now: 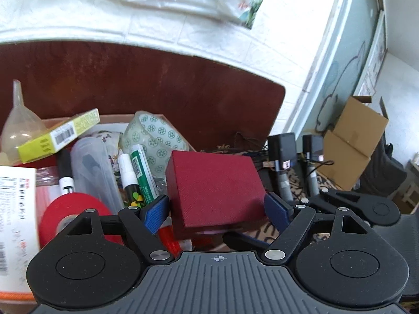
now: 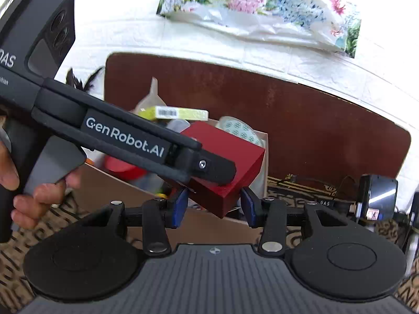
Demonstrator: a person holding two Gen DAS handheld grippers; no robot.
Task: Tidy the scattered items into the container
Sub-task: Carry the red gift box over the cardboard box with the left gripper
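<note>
My left gripper (image 1: 217,212) is shut on a dark red box (image 1: 214,191) and holds it over the right end of a cardboard container (image 1: 167,120). The container holds a patterned tape roll (image 1: 154,136), a yellow carton (image 1: 60,136), a red tape roll (image 1: 73,212), markers (image 1: 140,172) and a clear funnel (image 1: 18,123). In the right wrist view the same red box (image 2: 230,162) hangs tilted over the container (image 2: 262,157), held by the left gripper's black arm (image 2: 125,138). My right gripper (image 2: 214,206) is open just below the box, its pads apart from it.
A dark brown board (image 1: 157,78) stands behind the container against a white tiled wall. A floral bag (image 2: 262,7) hangs above. Black chargers (image 1: 282,146) and cables lie to the right on a patterned cloth. A brown cardboard box (image 1: 353,141) stands at far right.
</note>
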